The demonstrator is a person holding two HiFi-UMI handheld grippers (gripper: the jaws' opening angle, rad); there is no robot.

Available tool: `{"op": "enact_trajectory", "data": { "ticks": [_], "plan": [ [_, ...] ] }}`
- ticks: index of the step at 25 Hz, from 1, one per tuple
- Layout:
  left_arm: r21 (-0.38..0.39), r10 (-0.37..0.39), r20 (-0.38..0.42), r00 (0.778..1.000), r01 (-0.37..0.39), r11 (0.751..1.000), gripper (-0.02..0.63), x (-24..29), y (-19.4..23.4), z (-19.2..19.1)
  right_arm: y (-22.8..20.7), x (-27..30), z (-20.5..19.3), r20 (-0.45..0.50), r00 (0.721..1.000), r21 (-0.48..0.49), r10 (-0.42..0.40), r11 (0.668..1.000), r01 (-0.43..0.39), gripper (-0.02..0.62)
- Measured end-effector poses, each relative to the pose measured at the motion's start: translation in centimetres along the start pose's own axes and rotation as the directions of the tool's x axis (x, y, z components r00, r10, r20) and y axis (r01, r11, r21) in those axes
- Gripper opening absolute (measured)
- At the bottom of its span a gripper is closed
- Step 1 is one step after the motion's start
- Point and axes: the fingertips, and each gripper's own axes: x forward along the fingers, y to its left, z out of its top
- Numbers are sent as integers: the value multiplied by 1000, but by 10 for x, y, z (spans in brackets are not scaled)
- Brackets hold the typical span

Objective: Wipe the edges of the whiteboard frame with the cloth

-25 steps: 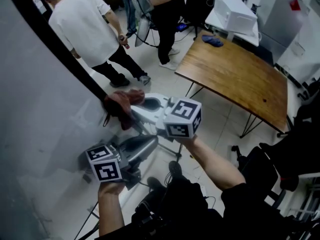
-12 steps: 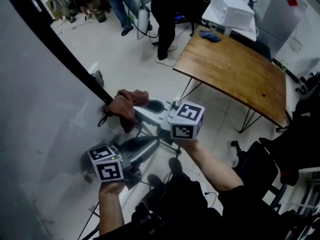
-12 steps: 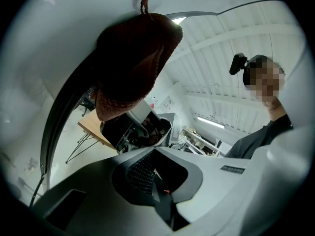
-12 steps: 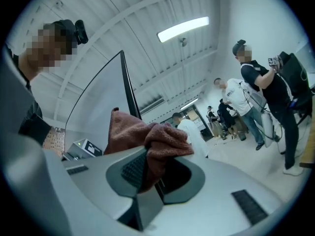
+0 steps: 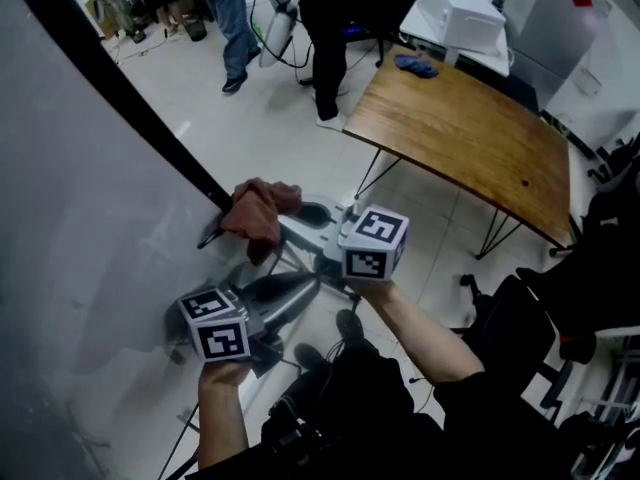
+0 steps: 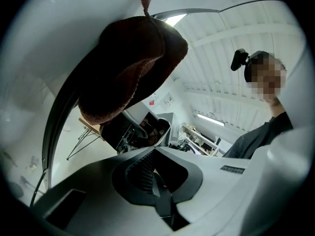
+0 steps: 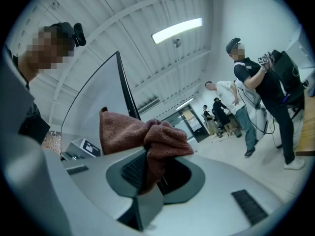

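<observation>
- Whiteboard frame (image 5: 130, 98): black strip that bounds the right side of the pale whiteboard panel (image 5: 80, 218). It takes up the left of the head view.
- Frame, axis: the long axis shows as a diagonal from the far left down to the middle of the scene, ending at the cloth. In the right gripper view it rises toward the ceiling, so it is probably the board's upright side edge (not a top or bottom rail).
- Cloth (image 5: 258, 211): reddish-brown terry, bunched into a wad with no clear long axis. It is pressed onto the near end of the visible strip and laps over it, with a loose fold hanging to the near side.
- Right gripper (image 5: 283, 218): jaws clamped on a gathered fold of the cloth, with most of the wad bulging past the tips. It points left and far, into the frame.
- Left gripper (image 5: 305, 286): jaws drawn together with nothing between them. It is held nearer, just beside the panel, and aims toward the cloth. As far as can be seen, it touches neither cloth nor frame.
- Step in hand: judged to be a wiping pass along this side edge. How much of the frame is done cannot be told.
- Next move calls for: a firm clamp, the cloth pressed square to the strip, and travel along the long axis rather than across it. The other edges presumably follow.
- Surroundings: wooden table (image 5: 470, 138) to the far right, well apart, and people standing at the far end of the room.
</observation>
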Motion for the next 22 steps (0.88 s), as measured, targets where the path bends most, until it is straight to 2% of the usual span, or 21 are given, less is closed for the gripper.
{"op": "enact_trajectory", "data": {
  "ticks": [6,10,22],
  "plan": [
    [-18,-5,-10,1000,5,1000,-12,2,7,-9,1,0,-9,-38,999,-57,5,998,-7,75],
    [-35,3,-20,1000,-4,999,-12,3,9,-12,-5,-1,-17,-102,994,-111,-43,993,32,75],
    [-88,18,-15,1000,-20,996,-12,0,25,-22,-29,-3,-48,-168,978,-78,-126,990,114,75]
  ]
}}
